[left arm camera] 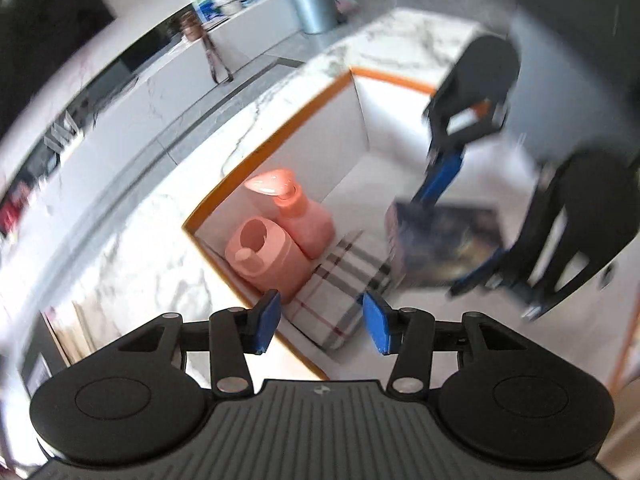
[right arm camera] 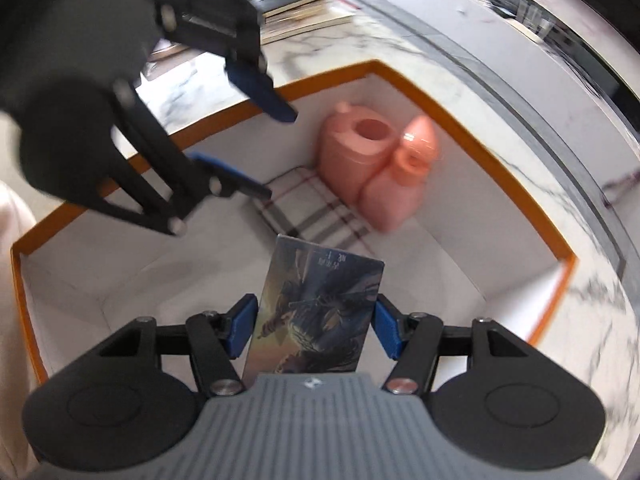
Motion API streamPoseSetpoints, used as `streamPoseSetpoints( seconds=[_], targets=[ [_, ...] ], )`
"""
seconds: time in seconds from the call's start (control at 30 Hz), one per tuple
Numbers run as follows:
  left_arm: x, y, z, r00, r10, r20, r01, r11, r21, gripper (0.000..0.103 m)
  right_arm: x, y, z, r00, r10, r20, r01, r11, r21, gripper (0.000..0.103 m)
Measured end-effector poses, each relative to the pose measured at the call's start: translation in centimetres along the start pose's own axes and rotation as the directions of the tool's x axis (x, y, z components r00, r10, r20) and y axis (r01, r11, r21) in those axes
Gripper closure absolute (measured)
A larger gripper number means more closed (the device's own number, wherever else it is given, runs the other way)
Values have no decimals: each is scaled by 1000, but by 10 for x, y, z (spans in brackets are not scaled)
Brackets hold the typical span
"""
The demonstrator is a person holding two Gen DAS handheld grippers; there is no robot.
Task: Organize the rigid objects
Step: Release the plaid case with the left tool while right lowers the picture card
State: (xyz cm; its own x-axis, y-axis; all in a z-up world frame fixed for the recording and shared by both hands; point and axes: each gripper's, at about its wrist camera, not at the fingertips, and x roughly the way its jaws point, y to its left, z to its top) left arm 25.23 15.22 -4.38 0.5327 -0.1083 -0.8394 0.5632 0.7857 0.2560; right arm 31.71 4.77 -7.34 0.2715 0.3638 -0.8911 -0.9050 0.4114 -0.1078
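My right tongs clamp the picture box, lower end hidden; left tongs apart, empty; pink bottles blurred.

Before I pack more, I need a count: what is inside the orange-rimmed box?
Inside the orange-rimmed box: two pink containers in a corner, a plaid box lying beside them. The right gripper holds a picture box over it, hiding the floor beneath.
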Motion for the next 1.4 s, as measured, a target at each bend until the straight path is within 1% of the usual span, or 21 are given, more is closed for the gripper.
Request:
streamPoseSetpoints(
  seconds=[0.03, 0.13, 0.17, 0.23, 0.3, 0.33, 0.37, 0.5, 0.57, 0.63, 0.7, 0.77, 0.83, 0.9, 0.97, 1.07, 1.13, 1.17, 1.27, 1.33, 1.4],
  targets=[
    [-4, 2, 0, 1000, -15, -1, 15, 999, -29, 46, 3, 3, 3, 1000, 6, -6, -6, 1000, -22, 40],
    [-15, 9, -3, 999, 2, -35, -7, 990, -139, 47, 13, 15, 10, 999, 23, -29, -26, 995, -100, 40],
    [-15, 15, -3, 999, -4, -46, -4, 984, -176, 49, 17, 20, 12, 999, 26, -39, -31, 991, -128, 40],
    [-15, 23, -8, 997, -40, -67, 23, 970, -243, 53, 24, 28, 14, 998, 32, -54, -41, 983, -178, 40],
    [-12, 26, -22, 991, -88, -98, 54, 950, -307, 64, 30, 36, 16, 997, 35, -62, -48, 973, -226, 40],
    [-11, 24, -29, 988, -106, -112, 64, 942, -329, 65, 33, 40, 17, 997, 36, -64, -51, 967, -251, 40],
    [-11, 26, -31, 987, -125, -100, 83, 934, -347, 66, 36, 44, 18, 997, 36, -66, -53, 959, -277, 40],
    [-12, 21, -38, 981, -172, -85, 129, 918, -374, 78, 44, 59, 19, 998, 33, -54, -51, 925, -375, 41],
    [-11, 18, -37, 983, -164, -84, 123, 923, -365, 81, 46, 65, 20, 999, 37, -28, -45, 908, -417, 41],
    [-13, 17, -40, 983, -164, -77, 125, 922, -366, 81, 48, 70, 20, 1000, 31, -5, -30, 894, -448, 42],
    [-14, 18, -42, 984, -168, -67, 132, 920, -370, 81, 51, 72, 19, 1000, 22, 0, -20, 889, -457, 42],
    [-17, 20, -45, 983, -173, -56, 140, 915, -378, 81, 51, 70, 20, 1000, 22, -5, -22, 905, -425, 41],
    [-16, 20, -46, 984, -175, -47, 143, 912, -384, 81, 49, 61, 25, 999, 34, -22, -40, 936, -349, 38],
    [-16, 20, -46, 984, -173, -43, 143, 912, -385, 81, 46, 50, 25, 999, 20, -47, -32, 965, -260, 25],
    [-16, 21, -47, 984, -174, -38, 146, 910, -389, 81, 46, 39, 22, 995, 1, -101, -17, 988, -153, 22],
    [-17, 21, -47, 984, -173, -37, 145, 908, -392, 81, 49, 25, 15, 980, 70, -187, -62, 997, 49, 22],
    [-17, 19, -47, 985, -166, -41, 138, 911, -389, 81, 53, 24, 10, 973, 88, -211, -62, 990, 126, 26],
    [-17, 18, -46, 986, -162, -43, 134, 913, -386, 81, 54, 25, 9, 974, 88, -209, -58, 988, 145, 31],
    [-17, 16, -46, 987, -153, -47, 124, 918, -377, 81, 58, 27, 9, 979, 74, -191, -42, 986, 164, 53],
    [-17, 16, -47, 987, -153, -43, 126, 918, -376, 81, 59, 22, 11, 981, 68, -183, -30, 979, 202, 55],
    [-17, 17, -48, 986, -159, -38, 133, 914, -383, 81, 58, 13, 12, 983, 59, -173, -11, 964, 267, 61]
  ],
)
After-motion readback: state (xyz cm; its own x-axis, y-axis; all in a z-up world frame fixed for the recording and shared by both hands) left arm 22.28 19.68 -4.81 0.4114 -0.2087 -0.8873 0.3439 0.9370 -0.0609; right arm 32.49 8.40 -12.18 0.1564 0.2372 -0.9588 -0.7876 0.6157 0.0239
